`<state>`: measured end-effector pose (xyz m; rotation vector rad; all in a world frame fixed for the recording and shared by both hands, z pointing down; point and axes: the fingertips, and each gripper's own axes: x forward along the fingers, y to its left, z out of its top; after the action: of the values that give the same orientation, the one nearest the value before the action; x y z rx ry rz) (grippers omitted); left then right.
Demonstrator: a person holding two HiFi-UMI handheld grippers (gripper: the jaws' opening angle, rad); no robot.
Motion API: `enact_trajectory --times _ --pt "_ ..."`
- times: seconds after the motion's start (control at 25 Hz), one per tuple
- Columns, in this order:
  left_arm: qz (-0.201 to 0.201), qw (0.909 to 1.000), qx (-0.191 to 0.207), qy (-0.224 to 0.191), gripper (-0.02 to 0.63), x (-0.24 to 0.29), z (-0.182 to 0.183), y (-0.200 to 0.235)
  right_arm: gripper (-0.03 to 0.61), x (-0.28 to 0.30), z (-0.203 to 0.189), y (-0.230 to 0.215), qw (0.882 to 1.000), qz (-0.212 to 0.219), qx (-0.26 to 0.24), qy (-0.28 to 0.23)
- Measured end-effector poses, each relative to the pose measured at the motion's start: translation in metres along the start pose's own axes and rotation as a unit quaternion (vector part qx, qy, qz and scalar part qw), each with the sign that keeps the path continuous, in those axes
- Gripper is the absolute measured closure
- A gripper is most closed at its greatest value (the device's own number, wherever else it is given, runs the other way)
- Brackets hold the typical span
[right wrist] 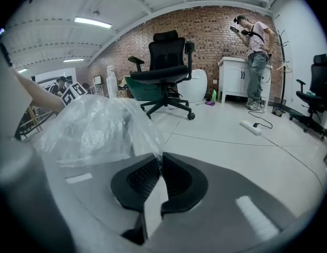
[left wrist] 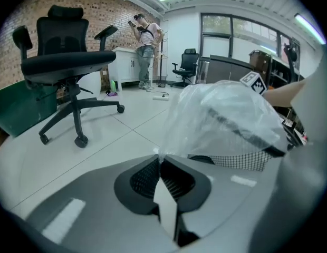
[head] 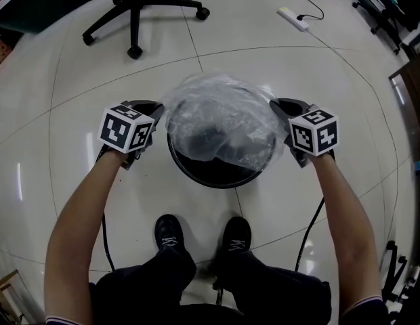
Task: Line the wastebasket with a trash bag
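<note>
We hold the trash bag ballooned over the mouth of the wastebasket, its clear film draped above the black rim. Our left gripper, at the wastebasket's left side, has its jaws pinched together on the bag's edge. Our right gripper, at the wastebasket's right side, is clamped on the opposite edge. We judge the film light, limp and slippery, easily torn, so we would grip it at the hem on opposite sides.
</note>
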<state>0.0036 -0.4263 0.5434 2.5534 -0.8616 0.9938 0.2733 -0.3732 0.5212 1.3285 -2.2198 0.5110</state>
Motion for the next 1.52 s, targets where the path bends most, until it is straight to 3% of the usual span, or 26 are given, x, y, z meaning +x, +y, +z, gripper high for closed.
enact_trajectory --times 0.72,1.52 --pt "0.002 0.9998 -0.009 0.017 0.603 0.029 -0.003 0.007 0.577 0.024 -0.010 -0.018 1.000 -0.001 0.008 0.017" --pt "-0.027 0.9964 -0.011 0.079 0.603 0.028 -0.050 -0.015 0.577 0.021 -0.061 0.002 0.997 0.015 0.035 0.061"
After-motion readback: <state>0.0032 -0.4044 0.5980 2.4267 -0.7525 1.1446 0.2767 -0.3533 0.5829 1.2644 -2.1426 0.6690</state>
